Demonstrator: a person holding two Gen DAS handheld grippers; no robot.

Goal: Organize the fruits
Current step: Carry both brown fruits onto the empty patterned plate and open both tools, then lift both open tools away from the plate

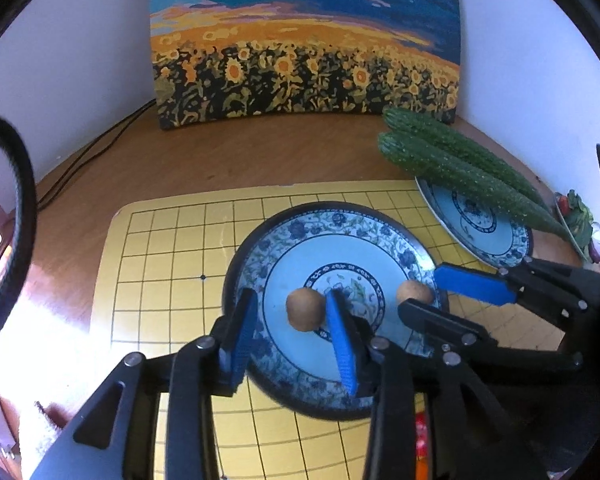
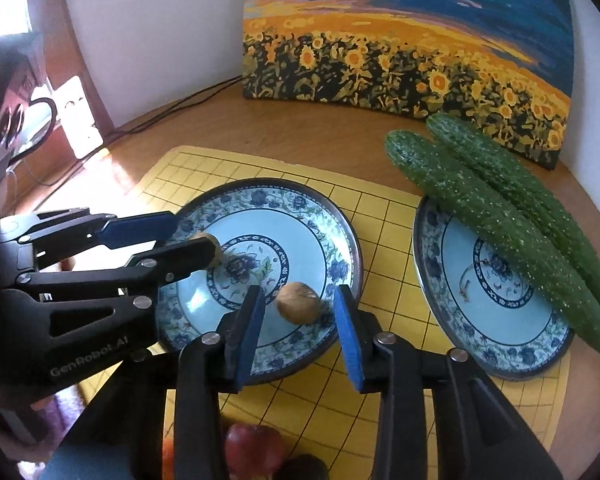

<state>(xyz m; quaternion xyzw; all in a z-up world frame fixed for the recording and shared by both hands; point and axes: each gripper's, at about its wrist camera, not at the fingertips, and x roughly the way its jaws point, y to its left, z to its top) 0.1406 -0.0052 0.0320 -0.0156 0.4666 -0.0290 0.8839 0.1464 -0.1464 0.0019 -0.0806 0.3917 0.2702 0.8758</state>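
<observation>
Two small brown fruits point(image 2: 298, 303) on L floral plate point(image 2: 332, 216). Two cucumbers point(image 2: 500, 216) across R plate point(image 2: 500, 344), 3 o'clock. L gripper point(image 1: 296, 324) and R gripper point(image 2: 300, 312): fingers wide, each straddling one fruit, nothing held.

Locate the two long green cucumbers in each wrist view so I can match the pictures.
Left wrist view: the two long green cucumbers lie at the upper right, across the far blue-patterned plate.
Right wrist view: they lie at the right, across that plate.
Shared landmark: the sunflower painting behind them.
</observation>
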